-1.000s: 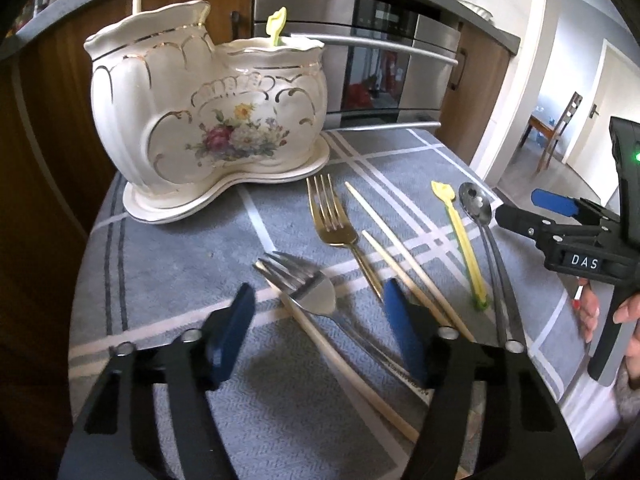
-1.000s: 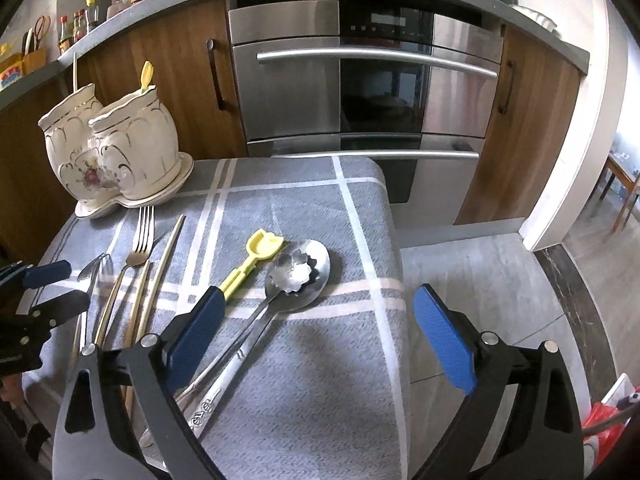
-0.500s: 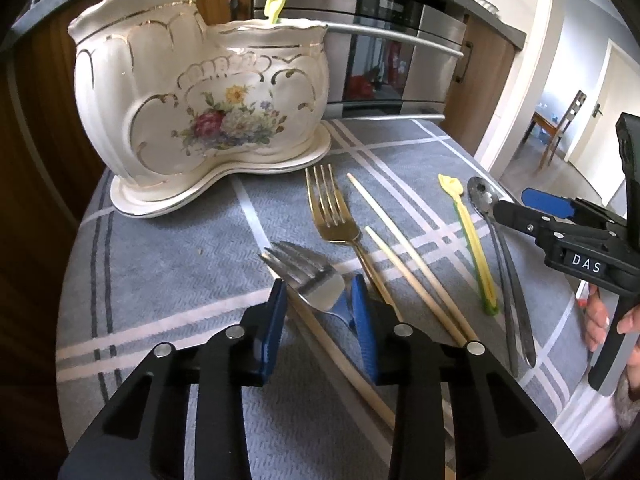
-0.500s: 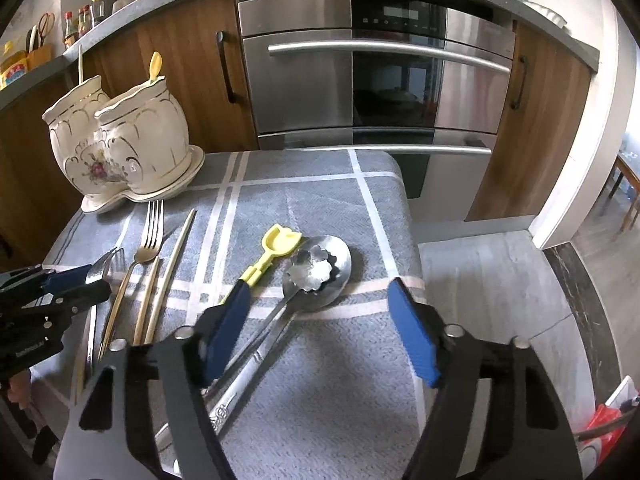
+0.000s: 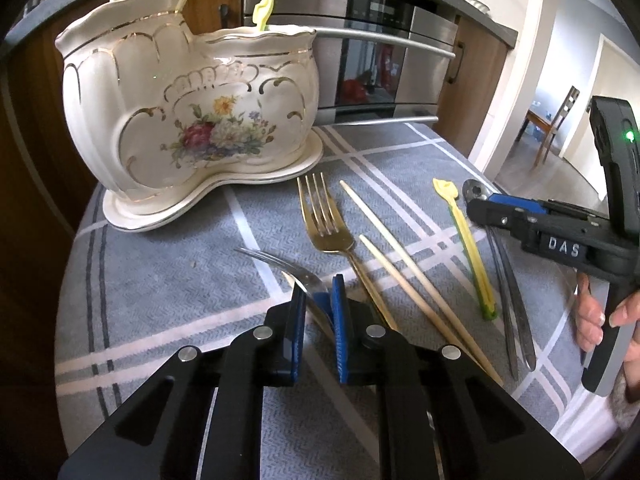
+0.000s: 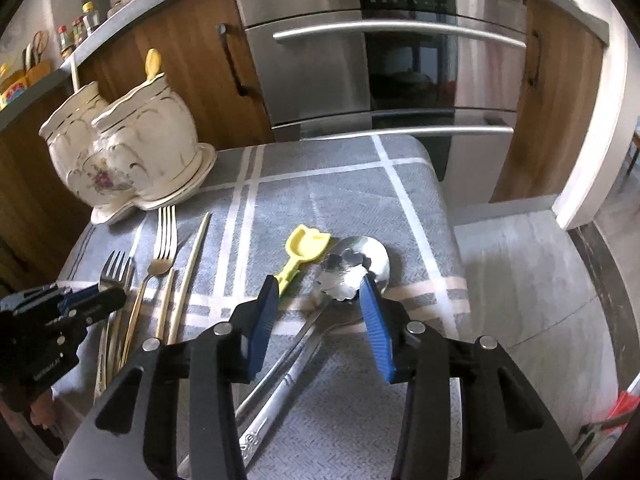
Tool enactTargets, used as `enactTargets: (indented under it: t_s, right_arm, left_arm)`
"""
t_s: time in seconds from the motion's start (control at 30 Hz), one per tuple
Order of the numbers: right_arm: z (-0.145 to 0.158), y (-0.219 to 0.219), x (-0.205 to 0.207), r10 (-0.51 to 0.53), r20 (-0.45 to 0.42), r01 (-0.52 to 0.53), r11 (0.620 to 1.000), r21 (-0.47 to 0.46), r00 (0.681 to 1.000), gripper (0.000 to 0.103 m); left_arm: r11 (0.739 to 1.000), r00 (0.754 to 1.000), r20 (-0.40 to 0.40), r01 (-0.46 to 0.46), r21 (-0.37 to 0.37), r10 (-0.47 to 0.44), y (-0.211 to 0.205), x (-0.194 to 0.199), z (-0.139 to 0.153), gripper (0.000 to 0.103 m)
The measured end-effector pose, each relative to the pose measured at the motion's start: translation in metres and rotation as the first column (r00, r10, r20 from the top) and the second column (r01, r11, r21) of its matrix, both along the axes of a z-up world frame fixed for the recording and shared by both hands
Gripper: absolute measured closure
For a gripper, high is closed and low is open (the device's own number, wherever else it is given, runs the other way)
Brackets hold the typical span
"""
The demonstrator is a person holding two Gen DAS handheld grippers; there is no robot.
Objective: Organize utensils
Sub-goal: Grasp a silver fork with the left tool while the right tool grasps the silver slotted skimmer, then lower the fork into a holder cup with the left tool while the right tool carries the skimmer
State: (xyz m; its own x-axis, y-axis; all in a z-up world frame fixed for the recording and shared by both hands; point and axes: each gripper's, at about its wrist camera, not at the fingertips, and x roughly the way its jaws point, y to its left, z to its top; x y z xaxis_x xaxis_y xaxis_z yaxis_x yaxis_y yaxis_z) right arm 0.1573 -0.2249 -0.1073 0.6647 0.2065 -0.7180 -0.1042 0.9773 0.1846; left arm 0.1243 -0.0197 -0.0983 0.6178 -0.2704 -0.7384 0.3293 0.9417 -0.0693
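Grey cloth with pale crossing stripes covered the table (image 6: 340, 184), and on it stood one cream ceramic holder (image 5: 188, 120) with two compartments, gold trim and a flower spray, seated on its matching saucer at the far left corner. One pale stick rose from its taller compartment, and one yellow handle (image 5: 263, 10) stuck up from the lower one. Loose utensils lay in a row in front of the holder: one silver fork (image 5: 280, 266), one gold fork (image 5: 324, 220), two pale chopsticks (image 5: 404, 264), one yellow plastic spoon (image 6: 304, 250) and two steel spoons, a large plain one (image 6: 370, 256) with a flower-shaped one (image 6: 342, 276) resting on top of it. The left tongs (image 5: 320, 312) had just been closing, and their blue pads pinched the neck of the silver fork, whose tines pointed toward the holder, with a third chopstick lying just under it. The right tongs (image 6: 320, 312) had also been narrowing; they stood part-spread astride the two steel spoon handles, the right pad just beside the flower-shaped bowl, and whether either pad touched metal could not be told. One hand (image 5: 592, 320) gripped the right tool's handle at the table's edge.
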Motion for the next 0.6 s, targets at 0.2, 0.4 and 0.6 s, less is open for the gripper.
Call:
enactTargets:
  t_s: [0.2,0.4,0.6]
  right_arm:
    - [0.002,-0.002,0.007,-0.025,0.011,0.025,0.999,-0.021,1.0,0.061]
    - [-0.001,0.002,0.012,-0.026,-0.011,0.025,0.999,-0.043,1.0,0.061]
    - [-0.003,0.006,0.015,-0.032,-0.02,0.03,0.996,-0.082,0.999,0.061]
  left_arm:
    - [1.0,1.0,-0.001,0.003,-0.002,-0.003,0.0,0.0,0.0,0.089]
    - [1.0,1.0,0.004,0.009,-0.001,-0.009,0.0,0.0,-0.001,0.089]
    - [1.0,1.0,0.007,0.016,0.006,-0.016,-0.001,0.0,-0.001,0.089]
